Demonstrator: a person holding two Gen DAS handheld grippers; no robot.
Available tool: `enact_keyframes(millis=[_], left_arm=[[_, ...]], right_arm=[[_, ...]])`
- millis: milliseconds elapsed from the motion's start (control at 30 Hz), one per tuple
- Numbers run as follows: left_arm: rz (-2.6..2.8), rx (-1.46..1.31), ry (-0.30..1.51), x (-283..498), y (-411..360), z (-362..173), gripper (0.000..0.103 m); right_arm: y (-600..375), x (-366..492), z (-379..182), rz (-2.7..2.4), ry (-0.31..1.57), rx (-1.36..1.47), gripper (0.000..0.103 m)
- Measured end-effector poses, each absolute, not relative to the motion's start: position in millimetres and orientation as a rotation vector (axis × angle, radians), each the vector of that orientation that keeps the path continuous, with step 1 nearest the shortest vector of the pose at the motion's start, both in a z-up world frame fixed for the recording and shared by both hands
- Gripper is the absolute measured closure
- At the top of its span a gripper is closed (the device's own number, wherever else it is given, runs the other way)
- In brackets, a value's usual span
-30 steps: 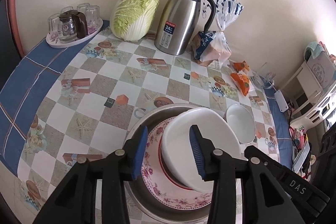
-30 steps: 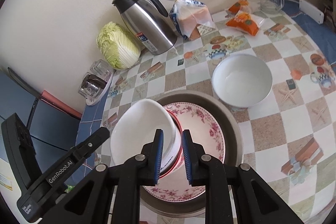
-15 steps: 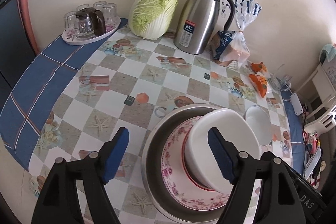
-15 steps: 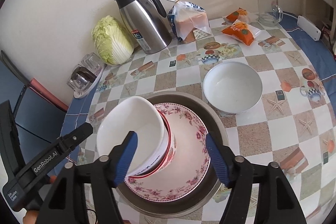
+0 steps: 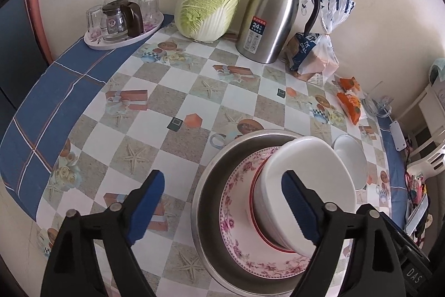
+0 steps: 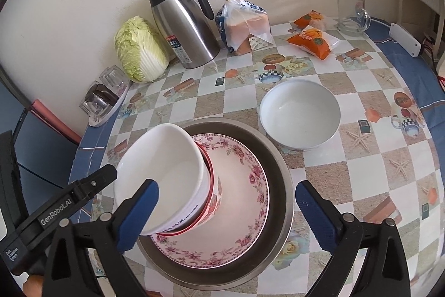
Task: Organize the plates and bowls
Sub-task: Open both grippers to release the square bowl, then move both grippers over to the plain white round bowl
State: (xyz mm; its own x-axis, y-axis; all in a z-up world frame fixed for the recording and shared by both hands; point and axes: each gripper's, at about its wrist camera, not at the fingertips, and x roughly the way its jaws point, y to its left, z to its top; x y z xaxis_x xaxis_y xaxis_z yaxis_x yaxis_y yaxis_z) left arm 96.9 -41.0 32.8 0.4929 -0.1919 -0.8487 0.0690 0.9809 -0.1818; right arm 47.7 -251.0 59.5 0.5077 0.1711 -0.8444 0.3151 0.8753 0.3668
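- the left gripper (image 5: 222,206), black-armed with blue pads, has just been opening; its jaws stand wide apart and grip nothing, one pad over the checked tablecloth (image 5: 144,113), the other in front of the bowl stack.
- the right gripper (image 6: 226,206) has just been opening too; its jaws are spread, pads clear of the stack, nothing held.
- a white ceramic bowl (image 6: 164,171) sits tilted in a red-rimmed flowered bowl (image 6: 212,202), on a pink floral plate (image 6: 244,213) inside a round steel basin (image 6: 281,177).
- a second white bowl (image 6: 300,116) stands upright on the cloth just beside the basin.
- by the wall: a napa cabbage (image 5: 208,4), a steel thermos jug (image 5: 272,13), bagged bread (image 5: 317,57).
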Motion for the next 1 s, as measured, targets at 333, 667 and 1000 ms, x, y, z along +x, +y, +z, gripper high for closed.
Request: enact_keyframes(millis=[333, 667, 1000], left_arm=[[-0.119, -0.094, 1.024, 96, -40, 34, 0.013], [-0.082, -0.05, 0.972, 91, -43, 46, 0.013], [-0.08, -0.01, 0.924, 82, -58, 60, 0.013]], right_arm=[[-255, 47, 56, -0.102, 1.056, 0.533, 0.002], [-276, 40, 61, -0.12, 1.026, 0.595, 0.002], [-315, 26, 63, -0.189, 0.988, 0.679, 0.002]])
